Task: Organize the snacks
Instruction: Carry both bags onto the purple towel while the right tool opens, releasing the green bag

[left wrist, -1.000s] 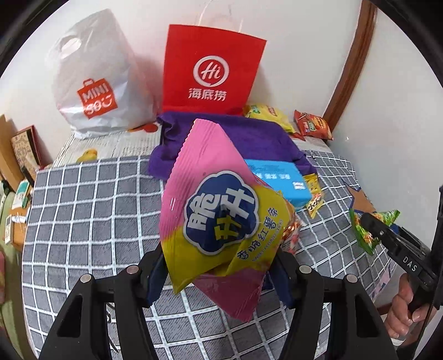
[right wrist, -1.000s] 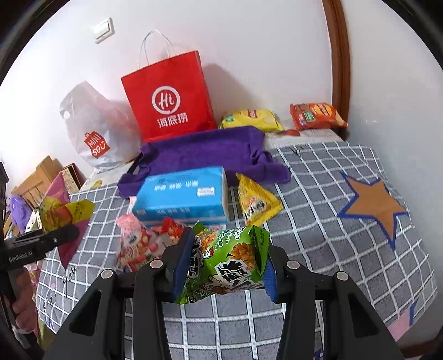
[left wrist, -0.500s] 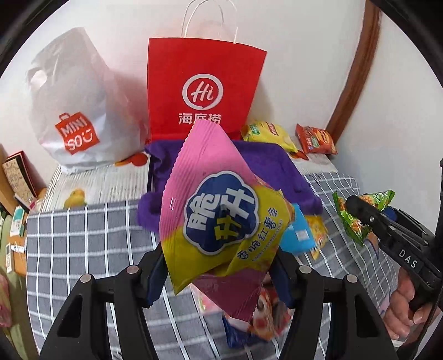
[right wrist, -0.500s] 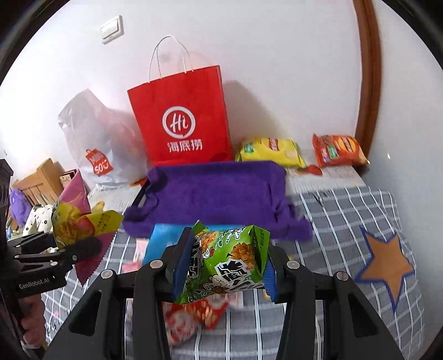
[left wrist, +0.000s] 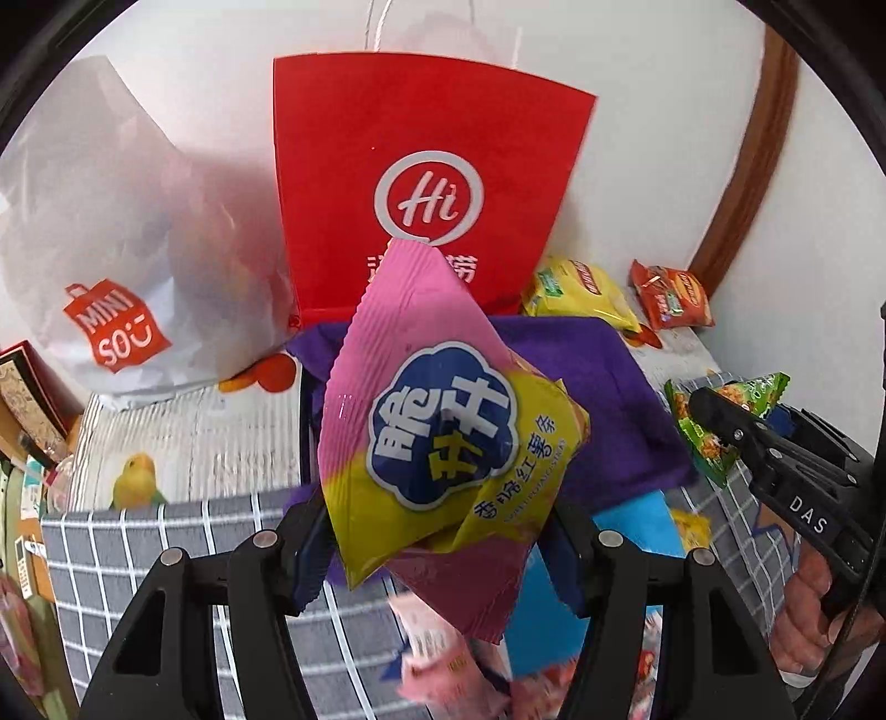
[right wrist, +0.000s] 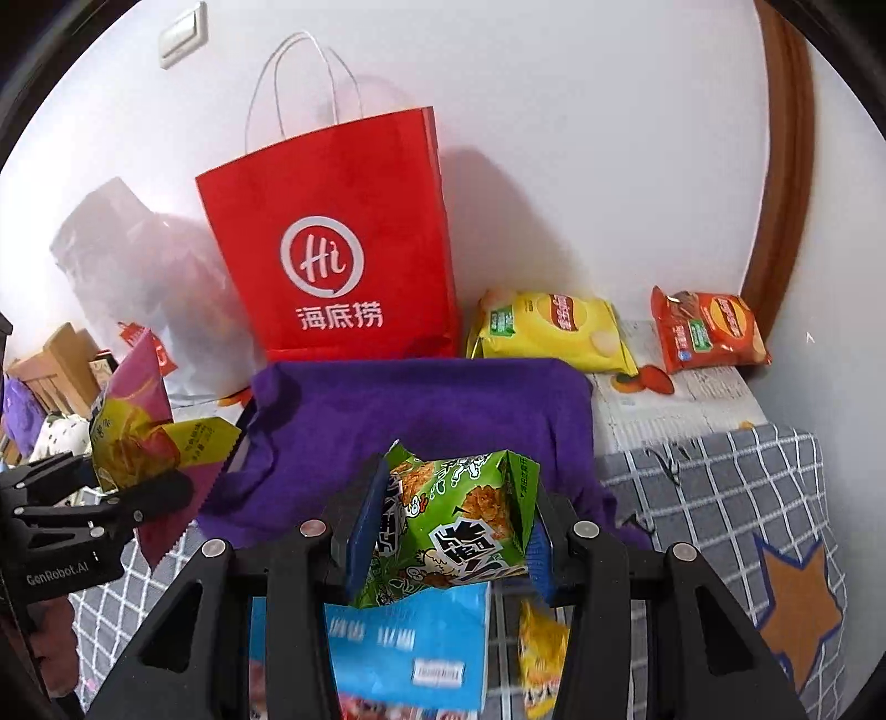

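Fingers of left gripper (left wrist: 437, 531) pinch crinkly pink-yellow packet (left wrist: 443, 443); right gripper (right wrist: 451, 531) squeezes puffy green packet (right wrist: 454, 526).

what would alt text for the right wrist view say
The right gripper clamps a green snack packet above a purple cloth. Behind stand a red paper bag, a yellow chip bag and an orange one; the left gripper holds a pink-yellow packet.

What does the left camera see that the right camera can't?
Only the left view shows the yellow bird picture on the mat. Only the right view shows the wall switch and the orange star. Both show the red bag, purple cloth, pink packet in the left tool and green packet in the right tool.
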`<state>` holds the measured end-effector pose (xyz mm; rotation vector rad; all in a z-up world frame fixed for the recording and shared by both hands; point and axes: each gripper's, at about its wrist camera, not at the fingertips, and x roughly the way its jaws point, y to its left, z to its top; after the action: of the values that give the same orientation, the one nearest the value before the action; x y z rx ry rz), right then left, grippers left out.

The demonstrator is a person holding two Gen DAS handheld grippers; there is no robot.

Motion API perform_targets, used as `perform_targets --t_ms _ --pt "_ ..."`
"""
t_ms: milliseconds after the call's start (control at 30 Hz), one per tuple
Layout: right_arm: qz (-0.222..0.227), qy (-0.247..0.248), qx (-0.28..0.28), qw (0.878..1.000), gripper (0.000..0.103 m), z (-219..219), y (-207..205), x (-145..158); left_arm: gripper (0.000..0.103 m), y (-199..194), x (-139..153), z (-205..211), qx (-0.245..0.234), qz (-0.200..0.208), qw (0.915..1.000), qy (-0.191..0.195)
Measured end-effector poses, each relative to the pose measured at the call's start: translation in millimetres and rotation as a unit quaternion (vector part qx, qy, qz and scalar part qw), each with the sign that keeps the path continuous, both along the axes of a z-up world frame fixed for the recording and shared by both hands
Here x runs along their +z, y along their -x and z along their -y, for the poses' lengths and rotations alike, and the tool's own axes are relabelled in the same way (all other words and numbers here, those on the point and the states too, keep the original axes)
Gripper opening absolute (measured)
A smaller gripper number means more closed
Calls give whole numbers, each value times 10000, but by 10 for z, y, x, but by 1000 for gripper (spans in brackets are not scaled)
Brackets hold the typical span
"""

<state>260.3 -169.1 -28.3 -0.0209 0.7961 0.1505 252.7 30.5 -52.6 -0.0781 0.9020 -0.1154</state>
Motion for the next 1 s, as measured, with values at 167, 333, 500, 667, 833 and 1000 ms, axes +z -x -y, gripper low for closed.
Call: perform_targets --t_ms 167,333,500,667,833,1000 --pt "-55 -8 -67 10000 45 -7 -306 -76 62 -278 -53 -71 59 -19 10000 -78" --pt "-97 21 -168 9998 45 2 -604 -129 62 -548 -147 -161 146 -81 9999 -41" --pt "-106 5 -240 9997 45 -1 -841 -184 62 -764 -255 -222 199 -166 9996 59" --pt "-241 24 -242 9994 45 -5 -986 -395 62 -905 -470 -243 164 -294 9994 -112" --pt "-519 206 -230 9982 45 4 -1089 -603 62 -948 -612 -237 61 -478 9987 -171" --pt "-759 327 -211 9964 45 21 -1128 -763 62 -995 -740 -213 45 -654 9975 -269"
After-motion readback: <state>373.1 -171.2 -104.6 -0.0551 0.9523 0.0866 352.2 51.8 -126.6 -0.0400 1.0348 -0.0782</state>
